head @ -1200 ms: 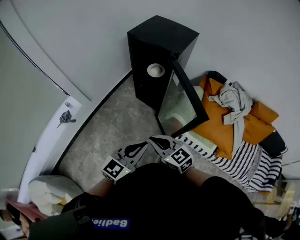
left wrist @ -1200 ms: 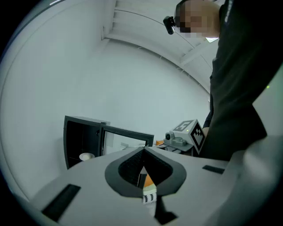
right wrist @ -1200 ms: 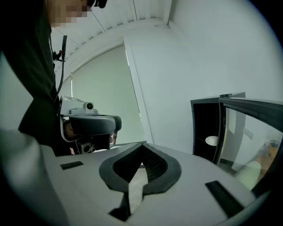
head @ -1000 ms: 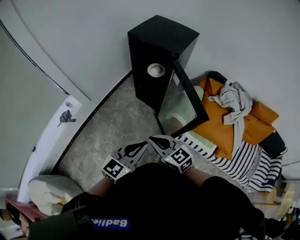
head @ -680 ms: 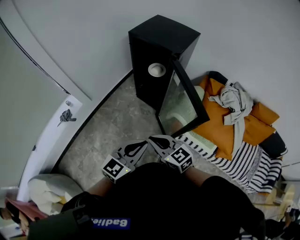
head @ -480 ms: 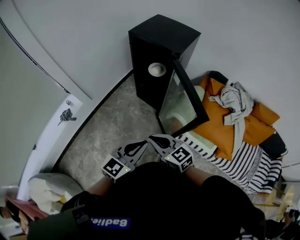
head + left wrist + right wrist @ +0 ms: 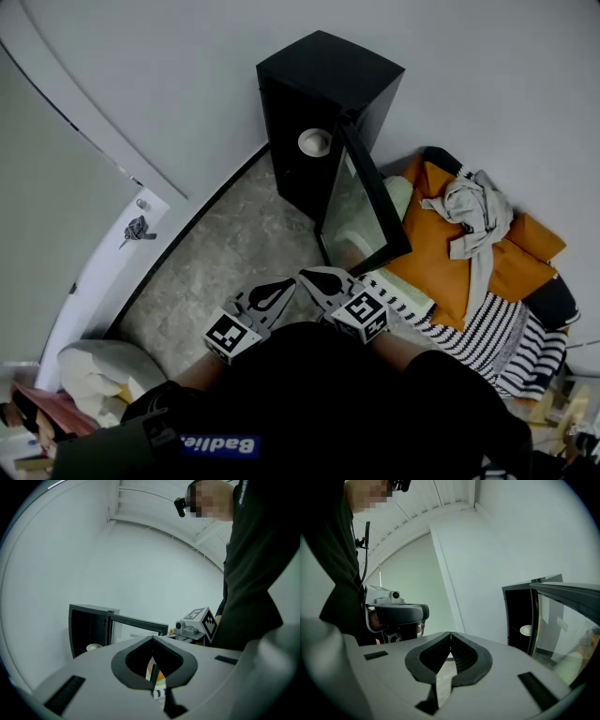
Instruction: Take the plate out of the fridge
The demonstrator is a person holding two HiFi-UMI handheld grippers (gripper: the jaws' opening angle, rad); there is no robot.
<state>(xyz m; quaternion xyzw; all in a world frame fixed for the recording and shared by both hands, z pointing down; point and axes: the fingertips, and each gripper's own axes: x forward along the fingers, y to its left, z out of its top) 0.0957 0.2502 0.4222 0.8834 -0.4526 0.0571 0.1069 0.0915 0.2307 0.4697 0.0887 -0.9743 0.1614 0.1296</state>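
Black fridge (image 7: 328, 80) by white wall, glass door (image 7: 361, 202) open, white plate (image 7: 314, 142) on shelf inside, left gripper (image 7: 284, 287) and right gripper (image 7: 311, 277) both closed, empty, well apart from fridge, orange cushion (image 7: 445, 258) and grey garment (image 7: 473, 220) beside door

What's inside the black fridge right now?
A white plate sits inside the fridge, whose glass door stands open. The rest of the interior is too dark to make out.
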